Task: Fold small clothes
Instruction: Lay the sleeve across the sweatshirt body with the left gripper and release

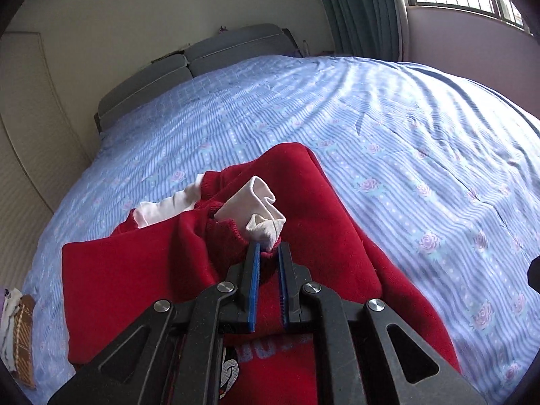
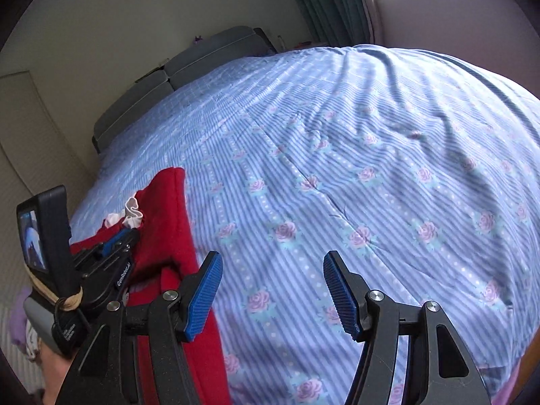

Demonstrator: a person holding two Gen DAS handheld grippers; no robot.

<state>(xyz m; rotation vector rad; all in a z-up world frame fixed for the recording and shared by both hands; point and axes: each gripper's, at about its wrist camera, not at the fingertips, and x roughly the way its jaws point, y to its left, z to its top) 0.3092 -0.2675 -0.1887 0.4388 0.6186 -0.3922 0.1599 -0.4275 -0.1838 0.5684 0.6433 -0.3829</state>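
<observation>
A small red sweater [image 1: 135, 280] with white inner cuffs [image 1: 260, 209] lies on the blue floral bedsheet [image 1: 388, 141]. My left gripper [image 1: 269, 248] is shut on the sweater's red ribbed sleeve cuff, with the white cuff poking out above the blue pads. A printed patch shows under the gripper. In the right wrist view the sweater [image 2: 168, 222] sits at the left with the left gripper [image 2: 118, 236] on it. My right gripper [image 2: 273, 263] is open and empty, above bare sheet just right of the sweater's edge.
A grey headboard [image 1: 202, 64] stands at the far end of the bed, with a wall and teal curtain [image 1: 357, 10] by a window behind. A patterned cloth [image 1: 17, 330] lies at the bed's left edge.
</observation>
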